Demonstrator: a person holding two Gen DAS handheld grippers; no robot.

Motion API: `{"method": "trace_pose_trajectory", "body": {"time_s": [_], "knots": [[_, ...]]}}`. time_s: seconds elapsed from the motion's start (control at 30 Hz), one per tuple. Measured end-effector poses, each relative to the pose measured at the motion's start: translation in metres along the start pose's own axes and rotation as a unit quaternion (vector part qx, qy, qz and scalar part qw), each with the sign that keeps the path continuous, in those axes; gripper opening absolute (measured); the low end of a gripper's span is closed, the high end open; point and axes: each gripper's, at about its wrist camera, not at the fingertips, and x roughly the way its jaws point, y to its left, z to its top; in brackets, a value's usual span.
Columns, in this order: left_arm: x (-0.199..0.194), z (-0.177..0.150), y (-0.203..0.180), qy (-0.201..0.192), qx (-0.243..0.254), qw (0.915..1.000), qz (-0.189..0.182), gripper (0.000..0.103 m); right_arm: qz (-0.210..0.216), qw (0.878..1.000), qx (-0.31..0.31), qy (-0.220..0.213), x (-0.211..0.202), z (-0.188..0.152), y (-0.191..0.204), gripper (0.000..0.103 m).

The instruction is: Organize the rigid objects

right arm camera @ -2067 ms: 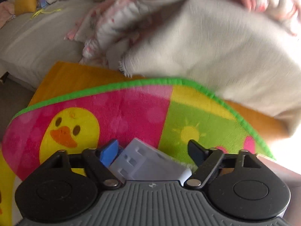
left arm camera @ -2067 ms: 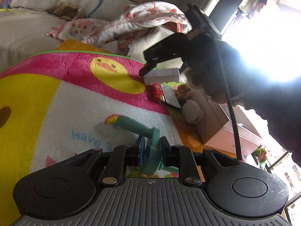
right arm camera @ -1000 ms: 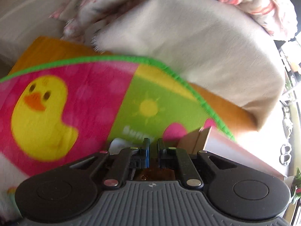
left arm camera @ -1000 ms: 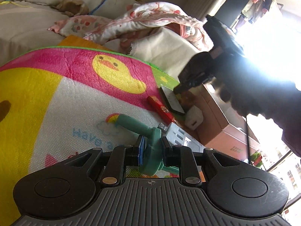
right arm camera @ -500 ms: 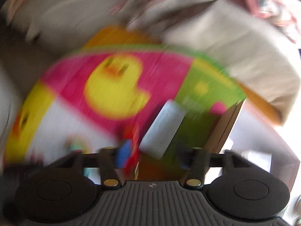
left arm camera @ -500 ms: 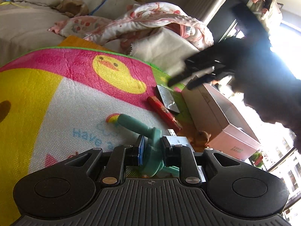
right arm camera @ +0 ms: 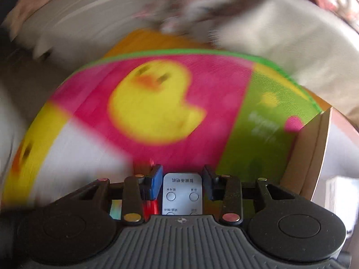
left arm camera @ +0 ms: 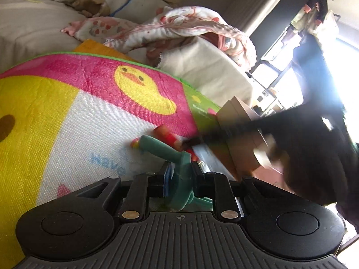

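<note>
My left gripper is shut on a teal green tool whose handle points away over the duck play mat. The right gripper points down at the mat, and its jaws are closing on a white remote control with round buttons. The pads sit at the remote's two long edges, and the remote stays sharp while the mat blurs. In the left wrist view the right gripper is a dark blur beside a red tube. Red also shows under the right gripper's left finger.
An open cardboard box stands on the mat's right edge, and its wall is close to the right gripper. Crumpled blankets and a beige cushion lie behind the mat. A bright window glares at the right.
The right gripper swung from above the box down and left to the mat beside the red tube. Its jaws opened, then came in around the white remote. The left gripper kept still.
</note>
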Motion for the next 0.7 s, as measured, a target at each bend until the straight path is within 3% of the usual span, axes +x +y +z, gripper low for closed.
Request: {"method": "trace_pose_trajectory", "body": {"time_s": [0.1,0.23,0.37,0.43,0.5,0.57,0.7], "knots": [[0.0,0.0,-0.001,0.006,0.001,1.0,-0.005,0.021,0.01,0.999,-0.04,-0.004,-0.022,-0.038,0.015,0.038],[0.002,-0.002,-0.008,0.023,0.017,0.9994,-0.02,0.021,0.03,0.999,-0.045,-0.004,-0.05,-0.083,0.02,0.038],[0.007,-0.01,-0.029,0.045,0.061,0.9966,-0.032,0.021,0.019,0.999,-0.036,-0.013,-0.071,-0.127,0.013,0.038],[0.011,-0.015,-0.041,0.052,0.086,0.9944,-0.032,0.022,-0.007,0.999,-0.03,-0.029,-0.08,-0.148,0.006,0.044],[0.017,-0.019,-0.054,0.058,0.109,0.9918,-0.032,0.024,-0.05,0.997,-0.034,-0.05,-0.084,-0.168,0.003,0.06],[0.025,-0.021,-0.069,0.069,0.144,0.9867,-0.033,0.027,-0.093,0.992,-0.033,-0.074,-0.093,-0.186,-0.001,0.067],[0.029,-0.021,-0.095,0.103,0.188,0.9758,-0.045,0.028,-0.155,0.98,-0.009,-0.126,-0.115,-0.21,-0.014,0.068]]}}
